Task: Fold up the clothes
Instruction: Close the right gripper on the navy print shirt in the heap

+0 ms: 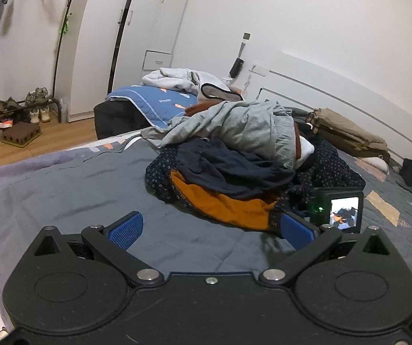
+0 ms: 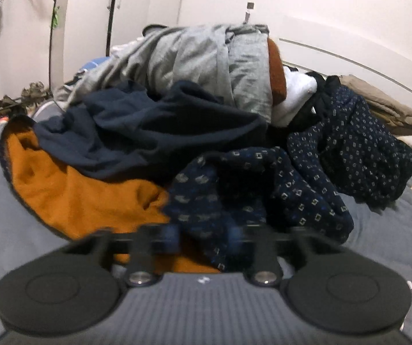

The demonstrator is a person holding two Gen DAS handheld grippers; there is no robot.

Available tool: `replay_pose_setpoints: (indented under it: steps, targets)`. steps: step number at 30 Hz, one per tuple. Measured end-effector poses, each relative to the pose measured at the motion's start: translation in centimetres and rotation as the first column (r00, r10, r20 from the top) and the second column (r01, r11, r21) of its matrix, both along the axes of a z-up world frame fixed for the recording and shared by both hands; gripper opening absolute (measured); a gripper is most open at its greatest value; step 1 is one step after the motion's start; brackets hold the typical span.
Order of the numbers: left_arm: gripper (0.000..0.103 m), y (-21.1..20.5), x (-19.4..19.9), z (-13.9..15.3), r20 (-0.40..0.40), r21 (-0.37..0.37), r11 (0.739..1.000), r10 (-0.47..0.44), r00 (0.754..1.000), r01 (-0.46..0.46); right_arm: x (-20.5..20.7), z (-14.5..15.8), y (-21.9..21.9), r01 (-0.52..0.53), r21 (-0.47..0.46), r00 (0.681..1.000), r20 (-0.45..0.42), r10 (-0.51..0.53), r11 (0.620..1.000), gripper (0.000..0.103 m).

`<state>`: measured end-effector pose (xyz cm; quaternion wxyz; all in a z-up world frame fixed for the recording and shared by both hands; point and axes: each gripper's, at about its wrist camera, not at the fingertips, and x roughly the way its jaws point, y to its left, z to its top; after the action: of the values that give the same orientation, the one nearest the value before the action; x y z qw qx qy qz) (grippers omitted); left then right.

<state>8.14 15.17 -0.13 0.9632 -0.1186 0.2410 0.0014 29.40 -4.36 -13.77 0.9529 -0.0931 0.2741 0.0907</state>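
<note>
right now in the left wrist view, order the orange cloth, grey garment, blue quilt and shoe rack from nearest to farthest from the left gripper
1. Orange cloth, just ahead of the left gripper, at the pile's front edge.
2. Grey garment, on top of the pile.
3. Blue quilt, behind the pile, to the left.
4. Shoe rack, far left on the floor.

The bed cover (image 1: 62,189) was slate grey. On it, the heap showed a pale grey garment (image 1: 234,126) uppermost, a plain dark navy garment (image 1: 229,169) beneath it, and a navy cloth with small pale square motifs (image 2: 306,189) whose lining was mustard orange (image 2: 70,195). A khaki garment (image 1: 349,135) lay folded further back. The quilt (image 1: 154,100) behind was blue with white trim. The left tool (image 1: 211,230) was black with blue pads (image 1: 127,228). The walls and wardrobe (image 1: 99,43) were white.
</note>
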Motion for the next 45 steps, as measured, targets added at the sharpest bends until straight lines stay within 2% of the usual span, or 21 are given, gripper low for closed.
replay_pose_setpoints:
  steps: [3,9,15,22,29,32,34,37,41,45]
  targets:
    - [0.103,-0.1,0.2,0.1,-0.005,-0.001,1.0,-0.006,1.0,0.006,-1.0,0.8,-1.2,0.014,0.074,1.0,0.009,-0.014,0.997,0.011]
    - [0.103,0.2,0.2,0.2,-0.01,-0.027,1.0,0.0,1.0,0.0,-4.8,4.8,-5.7,0.072,0.238,0.99,0.099,-0.098,0.969,0.008]
    - [0.103,-0.5,0.0,0.2,-0.006,-0.003,1.0,-0.023,1.0,0.023,-9.8,9.5,-9.7,0.057,0.423,0.981,0.146,-0.131,0.904,0.007]
    - [0.103,-1.9,-0.2,0.0,-0.01,0.048,0.996,-0.076,0.997,0.077,-16.1,12.2,-12.3,0.035,0.542,0.976,0.161,-0.144,0.839,0.006]
    - [0.103,-3.4,-0.2,-0.7,-0.032,0.107,0.983,-0.145,0.989,0.148,-22.5,10.6,-14.7,0.085,0.655,0.973,0.106,-0.203,0.751,0.006]
    - [0.103,-3.7,-0.1,-1.1,-0.041,0.12,0.98,-0.156,0.987,0.16,-24.3,8.8,-15.9,0.149,0.696,0.963,0.058,-0.262,0.702,0.006]
    - [0.103,-3.7,0.1,-1.4,-0.047,0.116,0.98,-0.159,0.986,0.163,-24.9,7.1,-15.9,0.192,0.7,0.959,0.014,-0.282,0.688,0.006]
    - [0.103,-3.5,1.0,-2.8,-0.072,0.093,0.982,-0.155,0.985,0.162,-24.8,4.9,-15.4,0.233,0.682,0.959,-0.042,-0.281,0.693,0.006]
    - [0.103,-2.7,3.6,-6.2,-0.16,0.035,0.992,-0.113,0.981,0.12,-23.9,3.7,-14.8,0.26,0.668,0.956,-0.077,-0.283,0.698,0.006]
    - [0.103,-1.7,7.1,-7.7,-0.15,0.033,0.996,-0.076,0.986,0.082,-23.3,3.4,-14.6,0.257,0.666,0.958,-0.08,-0.276,0.701,0.006]
